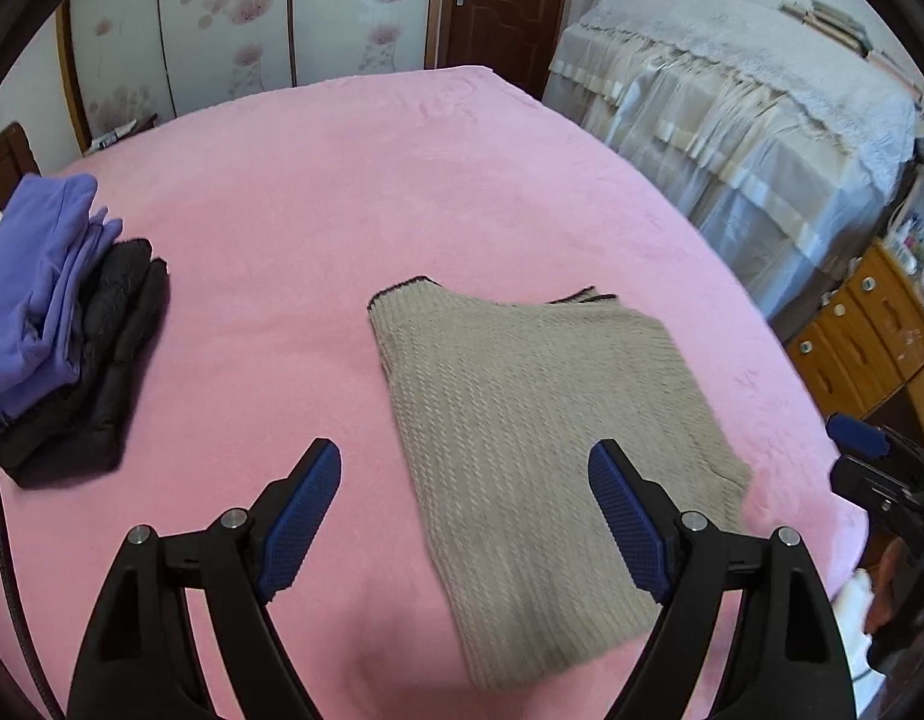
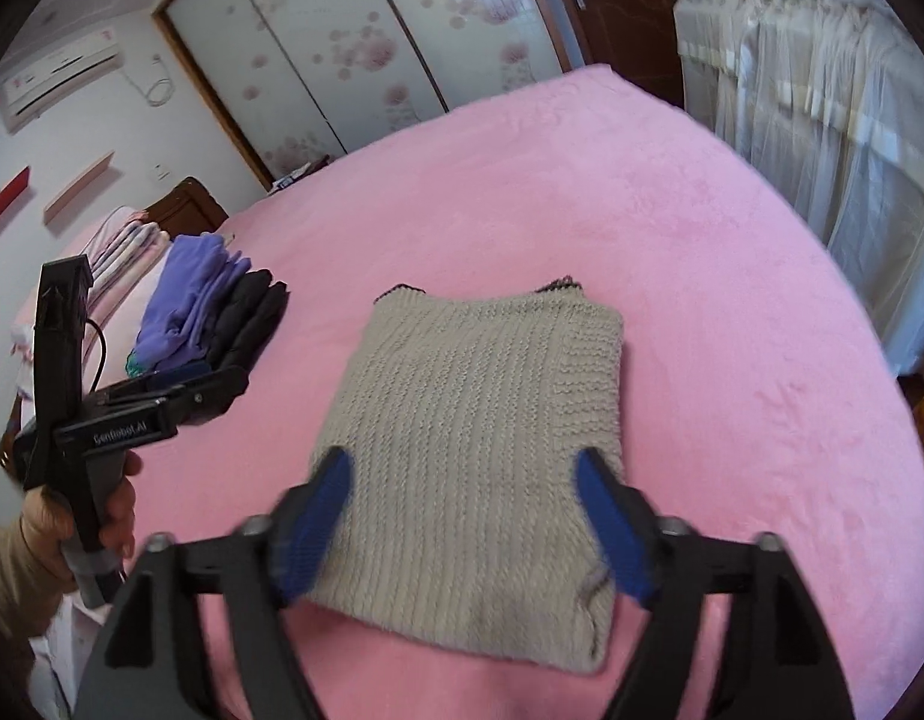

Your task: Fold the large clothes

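Pink plush bedding (image 1: pixel 354 192) covers a wide bed that fills most of both wrist views, with floral sliding wardrobe doors (image 1: pixel 318 6) and a dark wooden door (image 1: pixel 504 6) behind its far edge. On the bedding lies the folded beige knit sweater (image 1: pixel 540 420), a thick ribbed rectangle with a thin dark trim along its far edge; it rests flat near the near side of the bed, with nothing touching it.

Well to the left of the sweater, at the bed's left edge, sits a stack of folded clothes: a purple garment (image 1: pixel 36 288) on top of a black padded one (image 1: pixel 96 372).

Beyond the sweater's right side stands furniture draped in pale lace cloth (image 1: pixel 732 120), and nearer, a wooden drawer unit (image 1: pixel 864 330).

The left gripper (image 1: pixel 465 480) hangs above the bedding at the sweater's near left edge, its blue-padded jaws spread wide with nothing between them. The right gripper (image 2: pixel 462 486) hovers over the sweater's near end, slightly blurred; its jaws stand wide apart and clear of the knit, gripping nothing. In the right wrist view the left gripper's black body shows to the left of the sweater, held by a hand (image 2: pixel 111 510) with a tan sleeve.
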`<state>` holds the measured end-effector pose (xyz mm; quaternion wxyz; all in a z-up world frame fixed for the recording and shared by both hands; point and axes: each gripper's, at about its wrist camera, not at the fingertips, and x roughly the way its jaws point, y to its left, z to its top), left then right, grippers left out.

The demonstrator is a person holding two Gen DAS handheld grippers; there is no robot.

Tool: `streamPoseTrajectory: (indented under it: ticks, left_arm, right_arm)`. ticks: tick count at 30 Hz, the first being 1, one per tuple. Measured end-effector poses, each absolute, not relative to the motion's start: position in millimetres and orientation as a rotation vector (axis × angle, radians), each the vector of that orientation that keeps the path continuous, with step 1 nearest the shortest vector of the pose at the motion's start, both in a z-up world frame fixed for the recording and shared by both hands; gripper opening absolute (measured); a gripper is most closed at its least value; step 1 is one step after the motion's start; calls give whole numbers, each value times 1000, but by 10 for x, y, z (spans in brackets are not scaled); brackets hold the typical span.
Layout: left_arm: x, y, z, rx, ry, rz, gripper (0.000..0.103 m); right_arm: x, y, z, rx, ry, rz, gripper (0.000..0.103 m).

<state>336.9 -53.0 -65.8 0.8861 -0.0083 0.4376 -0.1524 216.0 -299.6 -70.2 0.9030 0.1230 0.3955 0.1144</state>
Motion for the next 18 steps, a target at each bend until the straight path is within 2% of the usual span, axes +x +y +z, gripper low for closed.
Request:
streamPoseTrajectory:
  ticks: [1, 2, 4, 9, 13, 18]
  left_arm:
    - [3333, -502, -651, -34, 909, -327, 89]
    - [3304, -478, -656, -57, 912, -348, 95]
    - [3260, -449, -715, -89, 928, -359, 99]
    - [3298, -426, -1055, -153, 1020, -405, 102]
    - [3414, -470, -1387, -174, 1073, -428, 102]
    - [3650, -515, -1902, -274, 1177, -462, 102]
  right_arm:
    - [2102, -3010, -662, 240, 792, 241, 101]
    - [2065, -3027, -640, 227, 774, 247, 101]
    - [2033, -3075, -642, 209, 756, 247, 101]
    - [2088, -3176, -809, 178, 728, 242, 101]
    - [2398, -3324, -1181, 257, 882, 223, 101]
    - [2676, -3523, -1625, 388, 968, 234, 101]
